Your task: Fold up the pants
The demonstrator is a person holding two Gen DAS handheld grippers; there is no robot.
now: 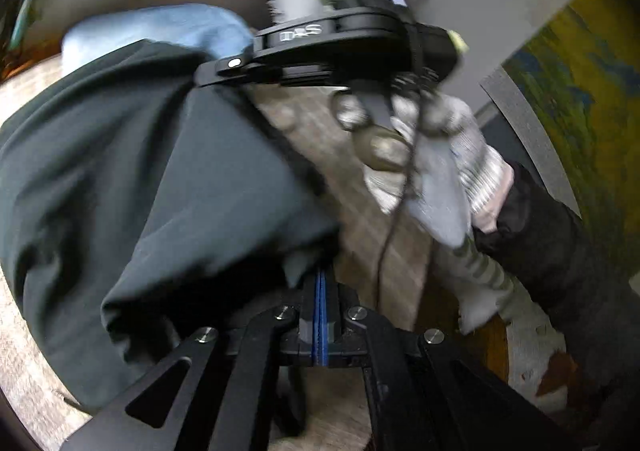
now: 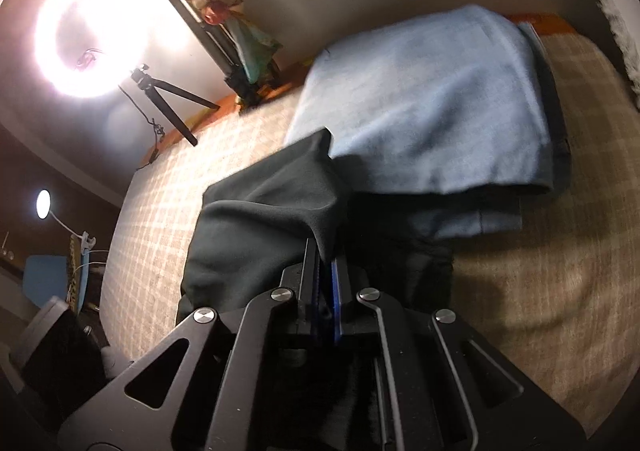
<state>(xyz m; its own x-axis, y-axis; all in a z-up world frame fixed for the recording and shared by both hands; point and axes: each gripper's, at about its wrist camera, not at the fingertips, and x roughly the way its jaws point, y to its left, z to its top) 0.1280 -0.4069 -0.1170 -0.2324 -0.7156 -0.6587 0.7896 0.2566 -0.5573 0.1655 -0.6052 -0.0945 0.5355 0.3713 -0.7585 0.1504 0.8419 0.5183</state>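
Observation:
Dark green pants (image 1: 132,179) hang lifted over a checked bed cover (image 1: 360,219). My left gripper (image 1: 320,283) is shut on an edge of the pants, the fabric draping to its left. My right gripper (image 2: 326,263) is shut on another edge of the same pants (image 2: 264,211). The right gripper's body (image 1: 344,47) and its gloved hand (image 1: 424,159) show in the left wrist view, at the pants' top edge.
A folded light blue garment (image 2: 432,99) lies on the bed cover (image 2: 540,251) behind the pants, over darker folded clothes (image 2: 560,155). A ring light on a tripod (image 2: 160,91) stands at the bed's far edge. A yellow-green wall hanging (image 1: 580,91) is at right.

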